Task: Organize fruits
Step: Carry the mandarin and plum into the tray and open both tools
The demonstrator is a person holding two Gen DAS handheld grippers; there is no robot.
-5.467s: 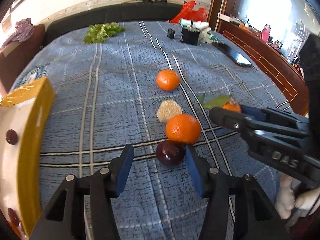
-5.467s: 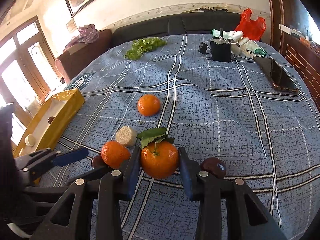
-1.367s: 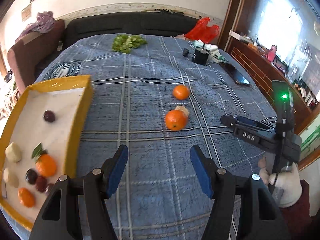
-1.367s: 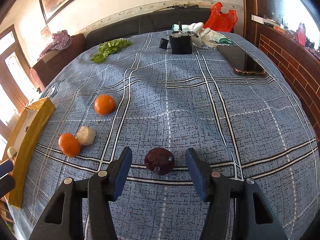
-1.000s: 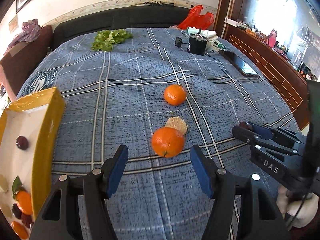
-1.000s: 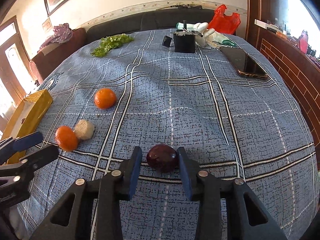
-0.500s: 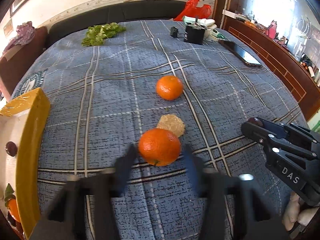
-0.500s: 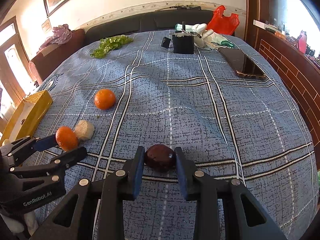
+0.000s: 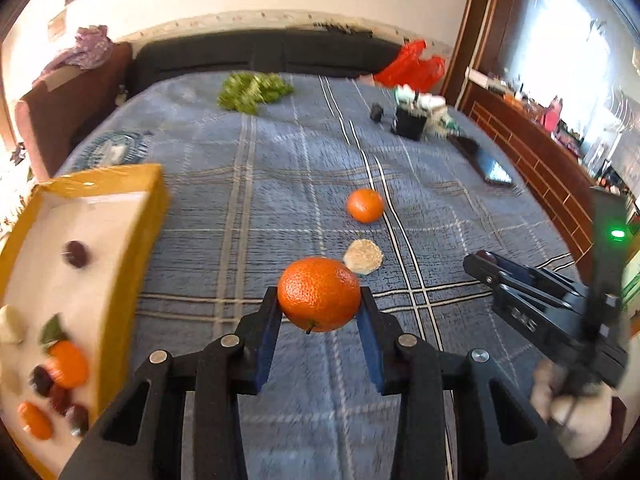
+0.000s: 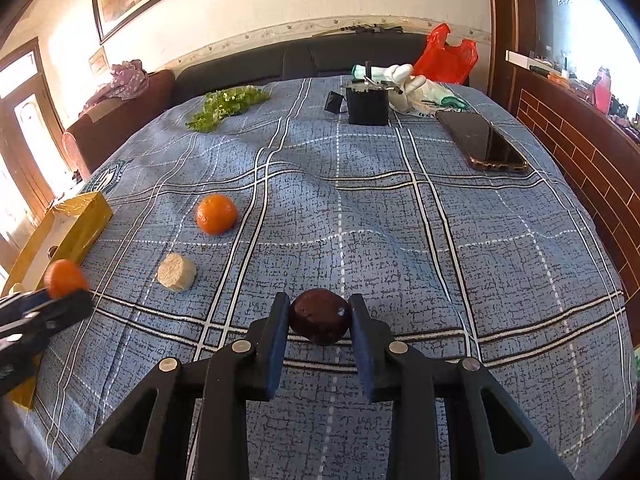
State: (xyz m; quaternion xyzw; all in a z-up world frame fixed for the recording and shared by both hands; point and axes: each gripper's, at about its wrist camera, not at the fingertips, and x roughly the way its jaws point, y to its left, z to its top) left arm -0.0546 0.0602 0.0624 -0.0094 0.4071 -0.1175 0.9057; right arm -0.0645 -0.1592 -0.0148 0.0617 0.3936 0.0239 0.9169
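My left gripper [image 9: 319,312] is shut on an orange [image 9: 319,293] and holds it above the blue plaid cloth. My right gripper [image 10: 319,320] is shut on a dark purple fruit [image 10: 319,315] just above the cloth. A second orange [image 9: 365,205] and a pale beige round piece [image 9: 363,255] lie on the cloth; both also show in the right wrist view, the orange [image 10: 216,213] and the beige piece [image 10: 176,271]. A yellow tray [image 9: 124,240] at the left holds several fruits. The left gripper with its orange [image 10: 64,272] shows at the left edge of the right wrist view.
A bunch of green leaves [image 10: 224,106] lies at the far side. A black box [image 10: 367,105], white gloves [image 10: 404,80], a red bag [image 10: 446,58] and a phone [image 10: 486,142] sit at the far right. A wooden ledge [image 10: 580,152] runs along the right.
My left gripper closed on the near orange and lifted it, swinging left toward the tray. My right gripper stayed shut on the dark fruit and raised it slightly.
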